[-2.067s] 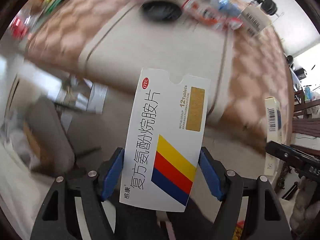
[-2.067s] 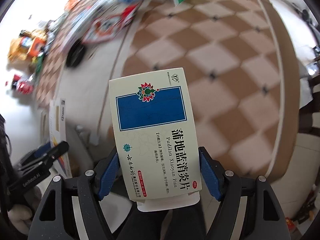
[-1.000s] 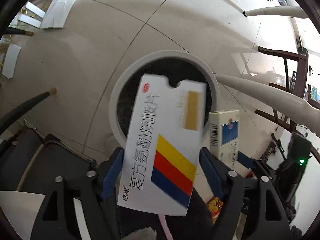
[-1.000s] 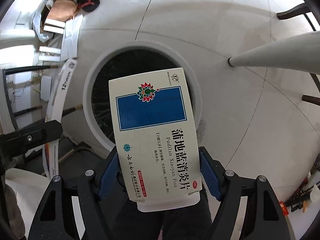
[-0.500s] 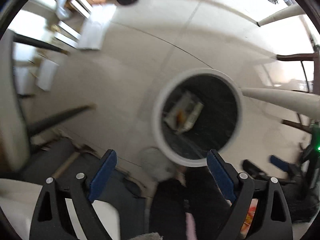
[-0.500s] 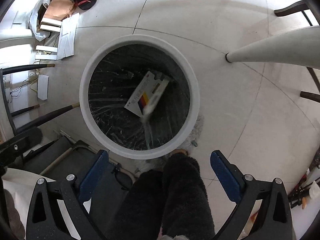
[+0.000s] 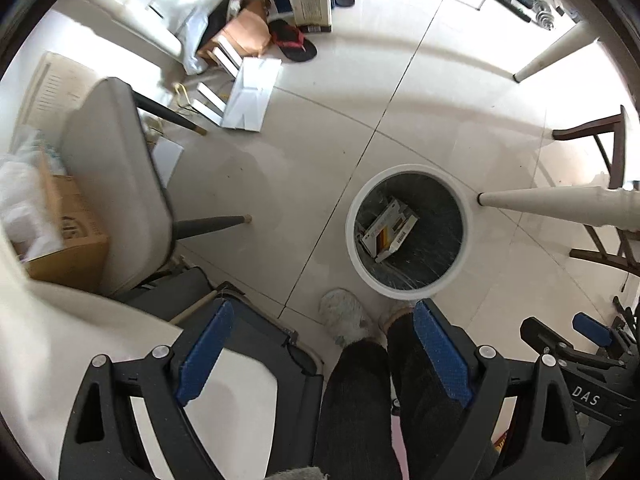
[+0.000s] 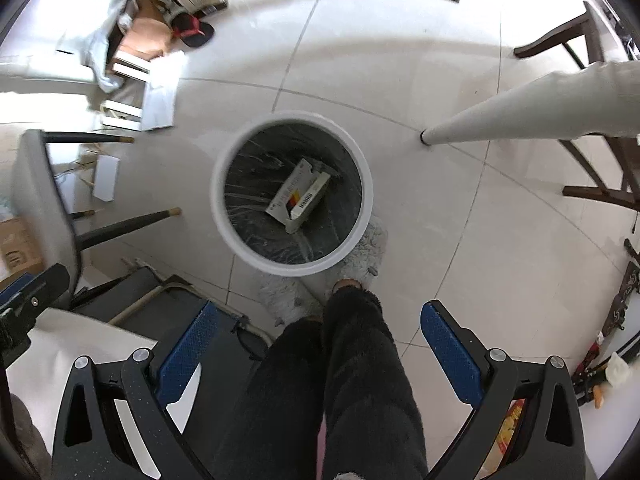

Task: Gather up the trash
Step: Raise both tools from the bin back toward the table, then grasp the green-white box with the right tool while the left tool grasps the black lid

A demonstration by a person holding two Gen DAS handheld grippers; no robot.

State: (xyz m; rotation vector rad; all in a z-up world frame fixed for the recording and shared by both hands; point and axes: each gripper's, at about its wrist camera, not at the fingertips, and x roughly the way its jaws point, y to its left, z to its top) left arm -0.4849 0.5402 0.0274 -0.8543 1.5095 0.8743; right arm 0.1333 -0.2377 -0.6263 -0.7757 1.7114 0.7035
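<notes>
A white round bin (image 7: 353, 216) (image 8: 219, 200) with a black liner stands on the tiled floor below me. Two medicine boxes lie inside it, one white with red, yellow and blue stripes (image 7: 380, 236) (image 8: 289, 197), the other resting against it with a barcode side up (image 7: 402, 234) (image 8: 310, 196). My left gripper (image 7: 322, 312) hangs high above and to the left of the bin, jaws wide apart and empty. My right gripper (image 8: 319, 314) is above the bin's near side, also open with nothing between its blue pads.
The person's legs in dark fuzzy trousers (image 8: 352, 380) and grey slippers (image 7: 346, 316) stand by the bin. A grey chair (image 7: 116, 184) is to the left, and white table legs (image 8: 520, 112) and a dark wooden chair (image 8: 592, 184) to the right. Boxes and papers (image 7: 252, 92) litter the far floor.
Both grippers opened and let go of their medicine boxes, which dropped into the bin. Both have since drawn up and back, so the bin looks smaller.
</notes>
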